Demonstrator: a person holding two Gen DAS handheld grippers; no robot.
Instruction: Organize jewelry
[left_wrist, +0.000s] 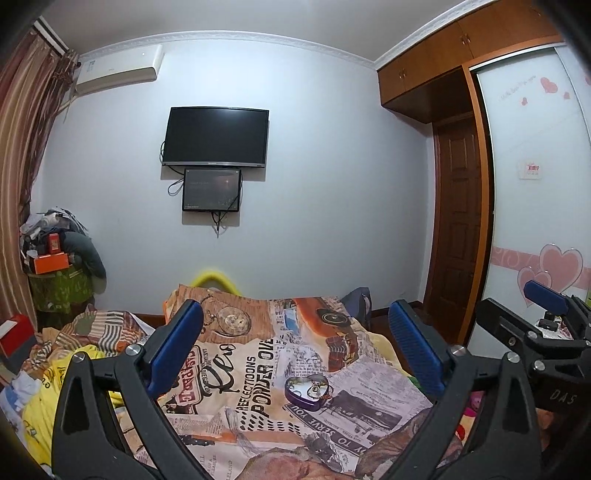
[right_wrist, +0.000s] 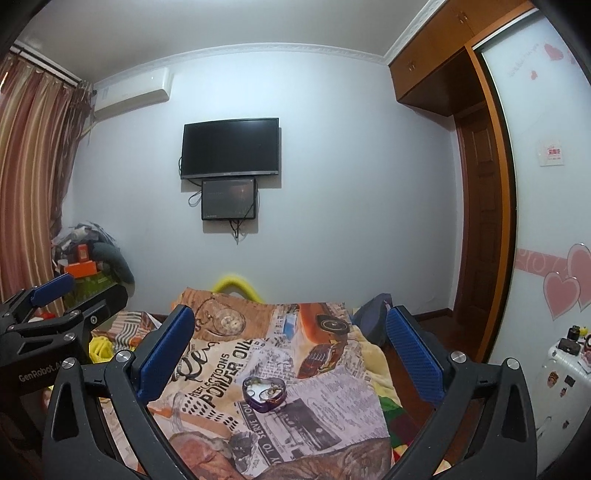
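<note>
Both tongs (left_wrist: 295, 347) (right_wrist: 291, 350) gape wide and empty above the heart-shaped tin (left_wrist: 307, 392) on the printed blanket (left_wrist: 236, 369).

A: From my left camera, what's in the tin (left_wrist: 306, 392) ahead of the jaws? I see small glinting pieces (left_wrist: 316, 390), too tiny to name.

B: Same on my right view. The right gripper (left_wrist: 546, 310) beside my left jaws is cut off by the frame edge. The yellow thing (right_wrist: 236, 285) beyond the blanket (right_wrist: 280, 369) is blurred and half hidden.
</note>
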